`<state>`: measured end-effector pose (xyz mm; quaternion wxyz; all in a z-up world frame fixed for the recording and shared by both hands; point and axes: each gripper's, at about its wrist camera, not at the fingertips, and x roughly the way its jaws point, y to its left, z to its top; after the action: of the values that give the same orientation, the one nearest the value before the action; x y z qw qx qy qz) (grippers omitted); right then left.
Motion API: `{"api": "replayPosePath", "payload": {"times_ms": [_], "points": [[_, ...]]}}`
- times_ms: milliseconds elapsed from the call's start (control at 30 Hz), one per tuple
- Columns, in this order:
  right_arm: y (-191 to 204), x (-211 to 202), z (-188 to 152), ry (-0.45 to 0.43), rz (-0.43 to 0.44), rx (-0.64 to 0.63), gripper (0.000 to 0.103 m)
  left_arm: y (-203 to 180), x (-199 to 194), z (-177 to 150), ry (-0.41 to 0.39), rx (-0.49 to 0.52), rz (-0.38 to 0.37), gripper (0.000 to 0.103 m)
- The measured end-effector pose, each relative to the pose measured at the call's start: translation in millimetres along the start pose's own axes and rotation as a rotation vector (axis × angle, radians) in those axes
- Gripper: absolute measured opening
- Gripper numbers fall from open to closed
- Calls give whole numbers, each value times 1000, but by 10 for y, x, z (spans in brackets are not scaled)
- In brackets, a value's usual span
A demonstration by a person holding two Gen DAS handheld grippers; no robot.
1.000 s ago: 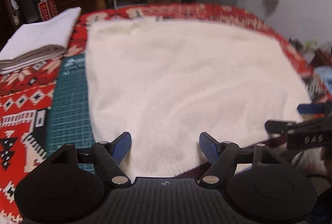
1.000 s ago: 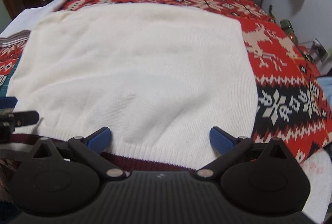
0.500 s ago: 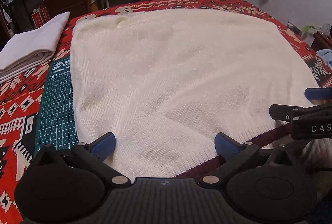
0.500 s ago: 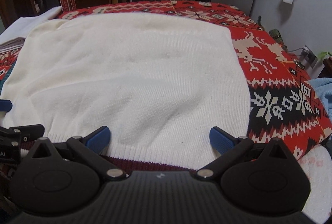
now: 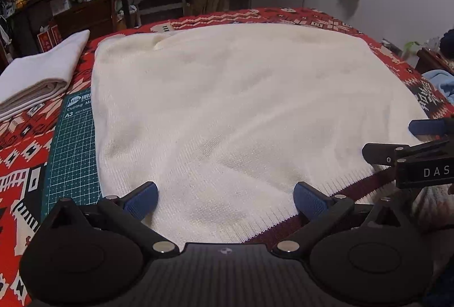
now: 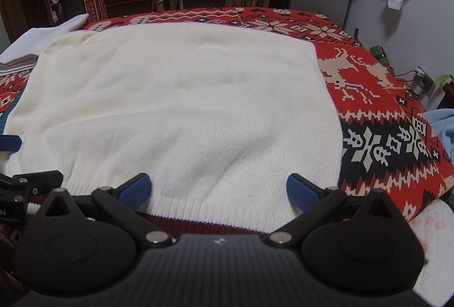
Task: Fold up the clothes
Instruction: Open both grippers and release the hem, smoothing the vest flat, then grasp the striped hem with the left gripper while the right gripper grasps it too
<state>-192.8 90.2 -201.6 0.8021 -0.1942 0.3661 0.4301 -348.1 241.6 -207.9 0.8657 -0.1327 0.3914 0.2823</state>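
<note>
2 claws sit low at the near hem of a cream knit sweater (image 5: 241, 108), side by side, both aimed fwd across it. Left claw (image 5: 225, 196) is spread wide, blue pads over the hem w/ nothing pinched. Right claw (image 6: 218, 190) is spread just as wide, also gripping nothing; its pads hover at the ribbed hem, where a dark red edge shows under the cream. Sweater lies flat, sleeves tucked in, on a red patterned blanket (image 6: 383, 108) covering the worktop. Its left edge overlaps a green cutting mat (image 5: 73, 142). A folded white-grey stack (image 5: 42, 74) sits apart at far left. In the left view the right claw's tips show at the right edge, near the hem's right corner.
</note>
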Motion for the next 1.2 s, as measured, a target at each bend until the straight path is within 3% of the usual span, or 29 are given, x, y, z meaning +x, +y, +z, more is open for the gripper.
{"api": "replayPosePath", "payload": {"times_ms": [200,367,433,500,667,700,867,1133,1200], "points": [[-269,-225,152,-38,56,72,102,353,-323,112,-62,-193,-65,95],[-680,-395,317,-101,44,136,101,651,-353,83,-57,-249,-41,95],[-856,-411,335,-119,5,166,97,766,-358,67,-53,-269,-30,83],[-1006,-377,329,-109,-17,199,86,882,-362,52,-49,-288,-19,63],[-1166,-259,263,-68,-47,210,61,1171,-373,14,-38,-336,9,49],[-1166,-237,254,-58,-46,208,54,1228,-375,6,-36,-346,15,41],[-1136,-129,232,-28,-36,198,42,1125,-192,40,1,-266,37,33],[-1037,10,245,8,-34,165,40,850,-111,137,24,-107,93,32],[-1009,37,244,9,-33,158,38,807,-83,157,27,-87,84,21]]}}
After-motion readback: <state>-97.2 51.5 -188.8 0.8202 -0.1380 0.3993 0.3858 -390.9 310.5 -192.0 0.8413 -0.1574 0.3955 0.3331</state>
